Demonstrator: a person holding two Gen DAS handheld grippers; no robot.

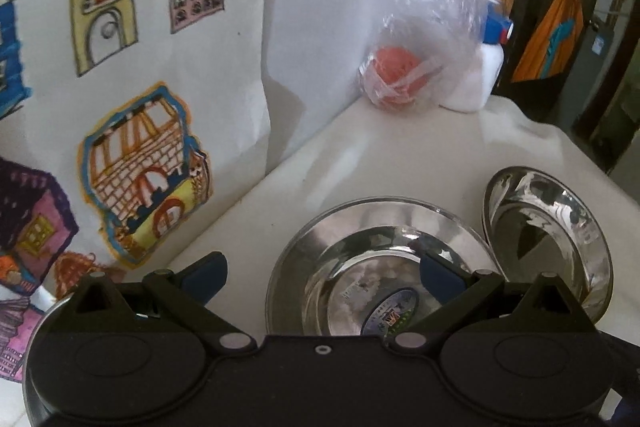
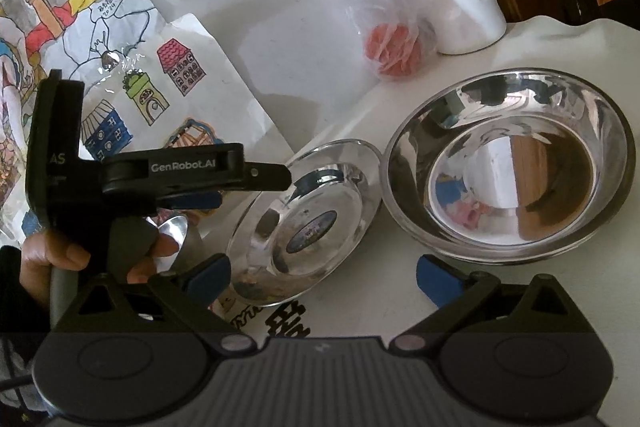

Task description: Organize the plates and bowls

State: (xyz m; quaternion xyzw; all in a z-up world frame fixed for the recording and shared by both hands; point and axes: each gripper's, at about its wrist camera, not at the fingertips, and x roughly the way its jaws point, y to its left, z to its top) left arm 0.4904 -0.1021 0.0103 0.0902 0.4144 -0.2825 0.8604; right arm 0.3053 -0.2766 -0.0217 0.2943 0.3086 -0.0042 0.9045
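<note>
Left wrist view looks down over the left gripper (image 1: pixel 324 271), whose blue-tipped fingers (image 1: pixel 208 273) stand wide apart with nothing between them. Its right-hand tip hangs over the shallow shiny steel plate with an oval sticker in its well (image 1: pixel 360 267), which sits on the white tabletop (image 1: pixel 400 155). At about 3 o'clock of that plate, with rims touching or very nearly so, lies the deeper polished steel bowl (image 1: pixel 552 235) (it looks tilted here, though the fisheye may be to blame). Out at 12 o'clock, by the wall, a clear crinkled plastic bag holding something round and red (image 1: pixel 400 79) leans next to a white plastic bottle with a blue cap (image 1: pixel 484 75). At 9 to 11 o'clock hang children's coloured drawings of houses on white paper (image 1: pixel 132 99).

From the right wrist view, the right gripper (image 2: pixel 324 277) is likewise spread open and empty, hovering just short of the two dishes: the sticker plate (image 2: pixel 308 223) lies at 11 o'clock of it, the bowl (image 2: pixel 508 163) at 1 o'clock. A person's hand (image 2: pixel 76 259) grips the handle of the black left gripper (image 2: pixel 224 183) at 9 o'clock, its arm reaching toward the plate's rim. The bag (image 2: pixel 392 47) and bottle (image 2: pixel 460 3) stand beyond the bowl.
</note>
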